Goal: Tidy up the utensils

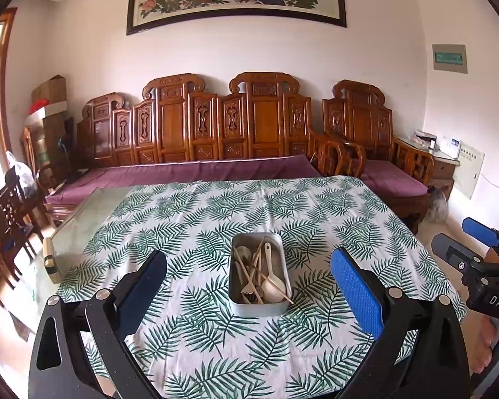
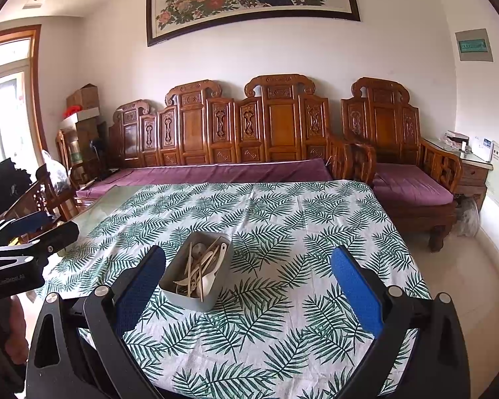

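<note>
A grey metal tray (image 1: 241,309) sits on the leaf-print tablecloth (image 1: 199,212), holding several pale utensils (image 1: 261,277): spoons, a fork and chopsticks piled together. My left gripper (image 1: 248,286) is open and empty, hovering near the table's front edge with the tray between its jaws farther ahead. My right gripper (image 2: 248,286) is open and empty too; the tray (image 2: 189,296) lies ahead near its left finger (image 2: 139,289), with the utensils (image 2: 201,269) inside. The right gripper also shows at the right edge of the left wrist view (image 1: 475,242), and the left gripper at the left edge of the right wrist view (image 2: 30,229).
The tablecloth (image 2: 299,219) covers most of the glass-topped table (image 1: 80,219); bare glass shows at the left. A carved wooden sofa (image 1: 216,126) with purple cushions stands behind the table. Chairs and boxes (image 1: 13,212) stand at the left.
</note>
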Motion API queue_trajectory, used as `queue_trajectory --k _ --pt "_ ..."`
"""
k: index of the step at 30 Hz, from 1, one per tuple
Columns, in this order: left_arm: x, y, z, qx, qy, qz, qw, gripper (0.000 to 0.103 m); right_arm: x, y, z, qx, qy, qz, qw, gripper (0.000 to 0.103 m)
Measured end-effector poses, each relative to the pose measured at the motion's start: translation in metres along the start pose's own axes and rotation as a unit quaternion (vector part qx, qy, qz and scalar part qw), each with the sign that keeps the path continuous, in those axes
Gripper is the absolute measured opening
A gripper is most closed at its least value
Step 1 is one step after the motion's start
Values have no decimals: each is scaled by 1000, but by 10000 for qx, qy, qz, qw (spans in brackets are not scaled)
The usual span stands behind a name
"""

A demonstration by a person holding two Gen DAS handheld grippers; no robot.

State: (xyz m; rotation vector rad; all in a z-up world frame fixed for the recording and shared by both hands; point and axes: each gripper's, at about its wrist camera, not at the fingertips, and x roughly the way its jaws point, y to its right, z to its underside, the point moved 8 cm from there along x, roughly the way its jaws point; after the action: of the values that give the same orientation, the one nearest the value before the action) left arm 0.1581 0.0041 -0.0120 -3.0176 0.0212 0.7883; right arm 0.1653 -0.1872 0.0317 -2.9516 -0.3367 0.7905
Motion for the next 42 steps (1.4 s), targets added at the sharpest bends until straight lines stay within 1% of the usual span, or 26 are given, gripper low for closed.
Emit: queue_trajectory --k 15,42 --pt "-7 2 -2 -9 78 30 10000 95 -2 2 -1 2 37 18 10000 100" --pt "-8 3 -5 -19 87 39 10000 95 -3 3 -3 14 40 9 10000 100"
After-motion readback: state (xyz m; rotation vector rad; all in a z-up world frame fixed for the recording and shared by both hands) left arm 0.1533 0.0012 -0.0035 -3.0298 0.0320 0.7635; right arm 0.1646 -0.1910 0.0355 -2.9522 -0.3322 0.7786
